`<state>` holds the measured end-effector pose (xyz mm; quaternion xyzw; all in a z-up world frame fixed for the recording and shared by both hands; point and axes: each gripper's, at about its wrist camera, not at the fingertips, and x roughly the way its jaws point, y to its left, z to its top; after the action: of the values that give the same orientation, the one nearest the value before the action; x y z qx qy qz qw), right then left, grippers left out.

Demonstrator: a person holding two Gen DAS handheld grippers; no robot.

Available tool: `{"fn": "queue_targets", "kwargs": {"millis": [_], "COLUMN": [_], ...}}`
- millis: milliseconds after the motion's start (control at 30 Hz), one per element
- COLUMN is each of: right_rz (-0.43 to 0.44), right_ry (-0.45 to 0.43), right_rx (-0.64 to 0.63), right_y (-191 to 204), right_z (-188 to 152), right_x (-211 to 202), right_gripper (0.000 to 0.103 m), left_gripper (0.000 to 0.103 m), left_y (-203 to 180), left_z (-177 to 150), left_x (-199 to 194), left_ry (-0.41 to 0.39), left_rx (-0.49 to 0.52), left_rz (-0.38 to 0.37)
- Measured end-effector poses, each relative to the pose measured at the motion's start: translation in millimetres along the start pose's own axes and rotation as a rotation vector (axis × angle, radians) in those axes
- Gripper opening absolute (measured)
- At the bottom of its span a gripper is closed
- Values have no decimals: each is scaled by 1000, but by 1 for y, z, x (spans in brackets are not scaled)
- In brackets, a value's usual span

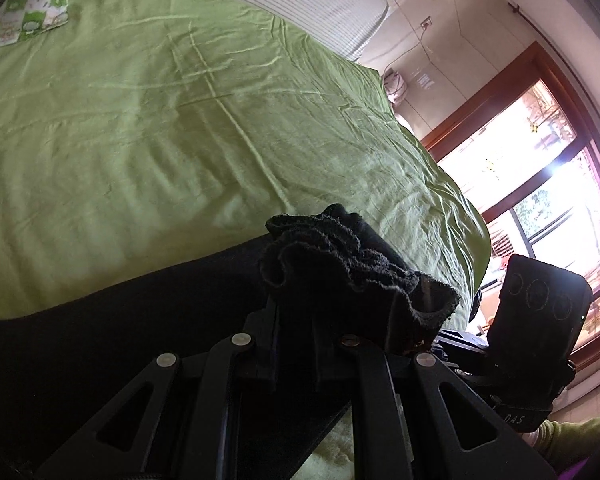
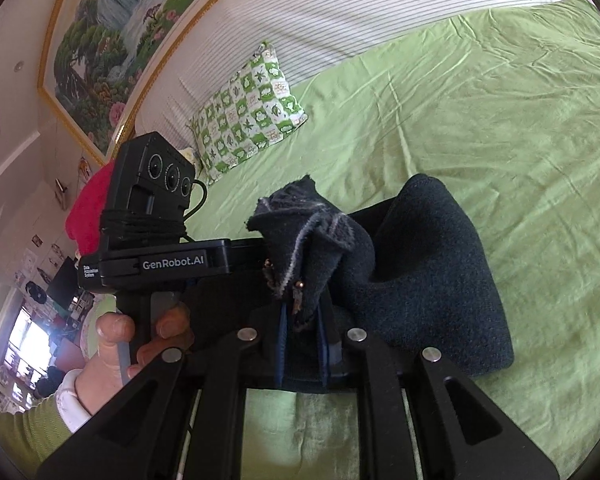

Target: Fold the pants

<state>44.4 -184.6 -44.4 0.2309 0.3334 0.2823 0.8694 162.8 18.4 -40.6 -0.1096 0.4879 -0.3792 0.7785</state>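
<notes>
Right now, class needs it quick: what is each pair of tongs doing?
Left tongs: closed on a bunched edge of the dark pants.
Right tongs: closed on another bunched edge of the pants.

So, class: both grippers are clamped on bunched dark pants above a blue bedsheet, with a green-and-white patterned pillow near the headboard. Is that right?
Not quite: the bedsheet is green, not blue, as the right wrist view shows. The rest stands: the left gripper and right gripper both clamp the pants, and the pillow lies by the headboard.
</notes>
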Motion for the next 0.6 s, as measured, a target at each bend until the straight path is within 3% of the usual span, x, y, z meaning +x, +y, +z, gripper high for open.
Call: {"fn": "queue_targets", "kwargs": {"millis": [167, 233, 300, 367, 467, 533, 600], "right_rz": [-4, 7, 46, 66, 63, 72, 73], "right_ry": [53, 64, 62, 64, 77, 82, 78], "right_rx": [-1, 8, 20, 5, -28, -46, -51], "right_y": [0, 0, 2, 9, 20, 26, 27], "right_z": [0, 0, 0, -2, -3, -1, 2], "right_x": [13, 13, 11, 11, 11, 11, 11], "right_gripper": [18, 26, 48, 60, 66, 67, 68], "left_gripper": [11, 11, 11, 11, 19, 32, 34], "left_y": [23, 30, 36, 40, 39, 39, 41], "left_z": [-14, -19, -22, -26, -34, -41, -48], "left_x": [-18, -31, -43, -55, -72, -82, -92], "left_ry": [-2, -18, -40, -70, -119, -148, -178], "left_rx": [-58, -77, -106, -142, -181, -207, -239], "left_rz": [58, 90, 102, 118, 137, 142, 136]}}
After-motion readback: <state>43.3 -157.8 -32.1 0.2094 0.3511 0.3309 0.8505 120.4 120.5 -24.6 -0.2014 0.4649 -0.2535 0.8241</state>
